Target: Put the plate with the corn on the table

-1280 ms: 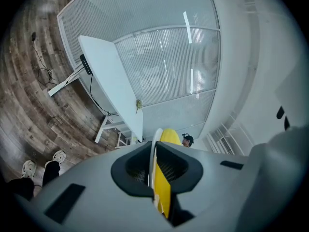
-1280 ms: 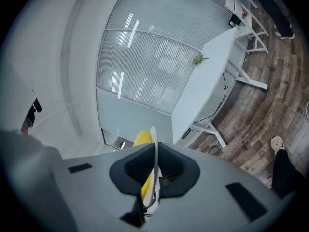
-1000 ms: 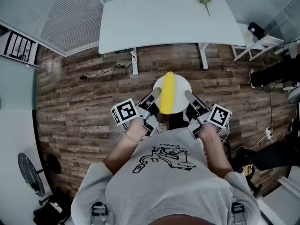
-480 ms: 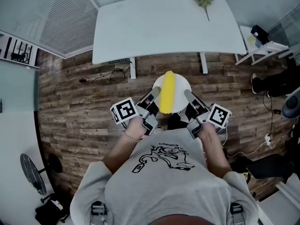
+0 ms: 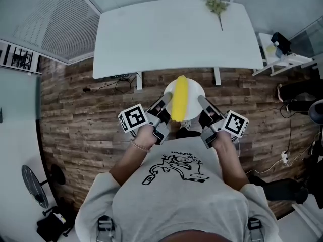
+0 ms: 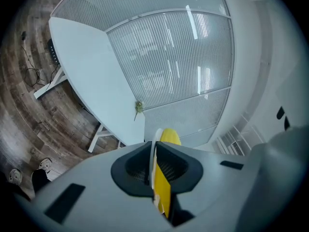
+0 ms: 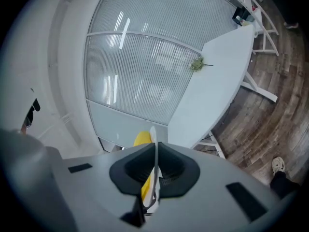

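A white plate [image 5: 194, 92] carries a yellow corn cob [image 5: 179, 98] lying lengthwise on it. The plate hangs in the air above the wooden floor, just short of the white table [image 5: 171, 32]. My left gripper [image 5: 166, 102] is shut on the plate's left rim and my right gripper [image 5: 202, 102] is shut on its right rim. In the left gripper view the plate's edge [image 6: 153, 151] and the corn [image 6: 164, 187] sit between the pads. The right gripper view shows the plate's thin rim [image 7: 155, 149] clamped, with the corn [image 7: 143, 140] behind it.
A small green flower sprig [image 5: 216, 6] lies at the table's far right. A white side rack [image 5: 280, 52] with small items stands to the right. Cables [image 5: 108, 83] trail on the floor under the table. A black round stand base [image 5: 30, 185] sits lower left.
The table has drawn nearer and now looks larger in the head view. Both grippers keep the same hold on the plate.
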`<action>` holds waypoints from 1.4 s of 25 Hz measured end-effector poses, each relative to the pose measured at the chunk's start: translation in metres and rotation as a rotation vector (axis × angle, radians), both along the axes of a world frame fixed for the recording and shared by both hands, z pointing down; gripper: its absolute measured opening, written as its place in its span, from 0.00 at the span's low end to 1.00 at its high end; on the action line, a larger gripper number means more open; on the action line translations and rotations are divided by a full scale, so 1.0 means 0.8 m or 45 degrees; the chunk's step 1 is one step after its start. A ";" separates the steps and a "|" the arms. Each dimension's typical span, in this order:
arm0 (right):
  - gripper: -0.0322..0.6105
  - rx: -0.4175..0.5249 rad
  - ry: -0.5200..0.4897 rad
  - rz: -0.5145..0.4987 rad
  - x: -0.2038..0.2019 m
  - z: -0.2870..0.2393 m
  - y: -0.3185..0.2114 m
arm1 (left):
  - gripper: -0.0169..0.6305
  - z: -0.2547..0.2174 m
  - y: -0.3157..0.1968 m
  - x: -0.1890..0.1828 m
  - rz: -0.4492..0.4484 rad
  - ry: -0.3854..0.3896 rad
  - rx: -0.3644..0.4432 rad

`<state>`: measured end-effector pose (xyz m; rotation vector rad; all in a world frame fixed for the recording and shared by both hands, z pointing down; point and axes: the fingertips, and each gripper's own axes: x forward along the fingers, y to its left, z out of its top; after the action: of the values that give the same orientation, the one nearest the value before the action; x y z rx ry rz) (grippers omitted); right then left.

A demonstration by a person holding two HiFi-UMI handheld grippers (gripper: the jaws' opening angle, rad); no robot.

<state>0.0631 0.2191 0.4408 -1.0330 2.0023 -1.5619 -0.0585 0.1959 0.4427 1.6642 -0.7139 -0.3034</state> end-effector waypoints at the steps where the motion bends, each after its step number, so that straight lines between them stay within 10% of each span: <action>1: 0.08 -0.006 -0.004 0.000 0.006 0.001 -0.008 | 0.08 0.001 -0.008 0.006 -0.004 -0.002 -0.001; 17: 0.08 -0.052 0.002 -0.038 0.061 0.011 -0.120 | 0.08 0.008 -0.116 0.060 -0.048 0.005 -0.013; 35: 0.08 -0.066 0.010 -0.081 0.018 0.010 -0.311 | 0.08 0.005 -0.297 0.019 -0.060 -0.017 -0.009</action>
<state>0.0777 -0.0296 0.4488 -1.0051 2.0280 -1.6531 -0.0433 -0.0415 0.4470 1.6456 -0.7644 -0.3234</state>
